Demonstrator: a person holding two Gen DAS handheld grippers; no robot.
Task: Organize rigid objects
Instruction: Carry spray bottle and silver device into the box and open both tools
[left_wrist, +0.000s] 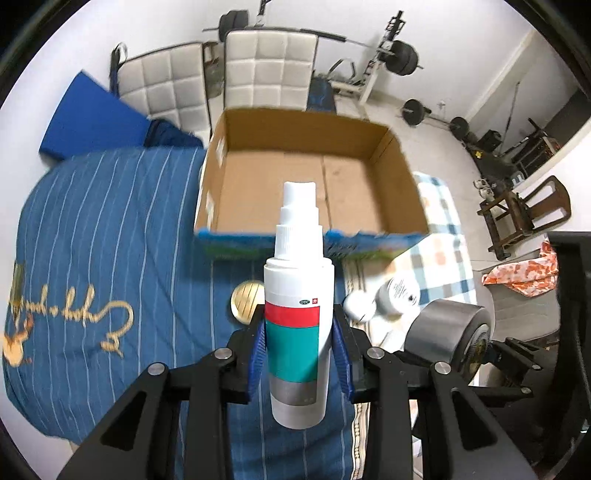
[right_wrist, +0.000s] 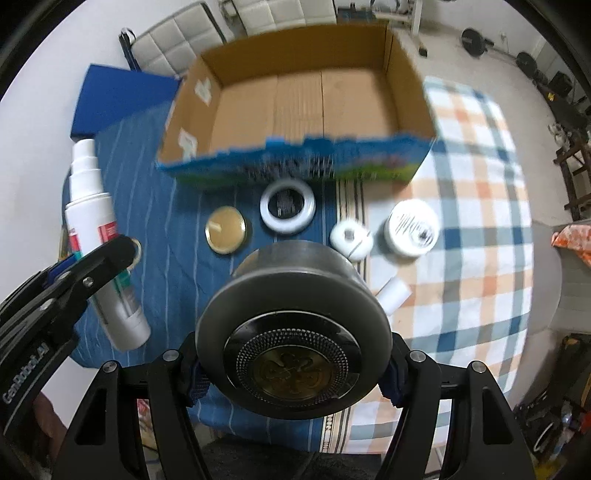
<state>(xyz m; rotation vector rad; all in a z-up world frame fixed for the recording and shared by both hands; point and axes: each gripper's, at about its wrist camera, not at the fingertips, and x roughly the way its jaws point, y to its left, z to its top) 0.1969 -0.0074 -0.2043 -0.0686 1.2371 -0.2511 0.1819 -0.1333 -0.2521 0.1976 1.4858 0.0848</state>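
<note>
The left tool (left_wrist: 299, 347) clamps a white spray bottle (left_wrist: 297, 332) upright, nozzle toward the open cardboard box (left_wrist: 310, 177). The right tool (right_wrist: 293, 373) grips a round grey metal tin (right_wrist: 295, 332) by its sides. Between tin and box, on blue striped cloth (right_wrist: 166, 221), lie a gold lid (right_wrist: 226, 229), a ringed jar (right_wrist: 287, 206), and two white jars (right_wrist: 351, 236) (right_wrist: 412, 227) on the checked cloth (right_wrist: 472, 177).

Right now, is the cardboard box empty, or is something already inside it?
Empty: the cardboard box shows only bare brown floor in both views; nothing lies inside.
</note>
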